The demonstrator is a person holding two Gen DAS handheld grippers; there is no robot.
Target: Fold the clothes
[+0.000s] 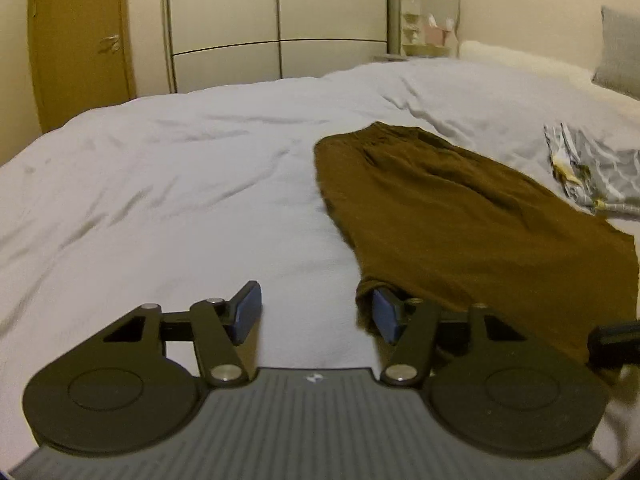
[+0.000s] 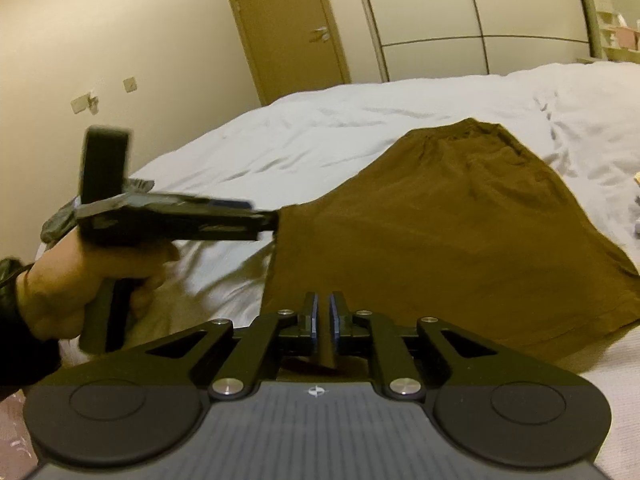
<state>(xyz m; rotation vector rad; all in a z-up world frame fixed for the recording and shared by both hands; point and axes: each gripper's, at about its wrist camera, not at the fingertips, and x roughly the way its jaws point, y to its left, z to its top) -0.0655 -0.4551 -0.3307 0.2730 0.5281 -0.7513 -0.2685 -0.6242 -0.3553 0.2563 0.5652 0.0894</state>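
A brown garment (image 1: pixel 460 216) of soft, matte woven cloth lies flat on the white bed (image 1: pixel 180 184), on the right half of the sheet, its gathered waistband at the far end and its wider hem near. The sheet is smooth cotton with shallow wrinkles. The left claw (image 1: pixel 316 314) stands spread wide, its black hinged arms ending in blue rubbery pads (image 1: pixel 250 306); the right pad sits tucked under the near left corner of the cloth, which drapes over it. The right claw (image 2: pixel 322 316) is pressed nearly together at the near hem, a dark fold of the brown garment pinched between its pads. A hand (image 2: pixel 72 284) in a dark shiny sleeve grips the left tool's handle. A grey patterned cloth (image 1: pixel 592 176) lies crumpled at far right. Beyond the bed stand a pale panelled wardrobe (image 1: pixel 276 20) and a wooden door (image 1: pixel 80 40).
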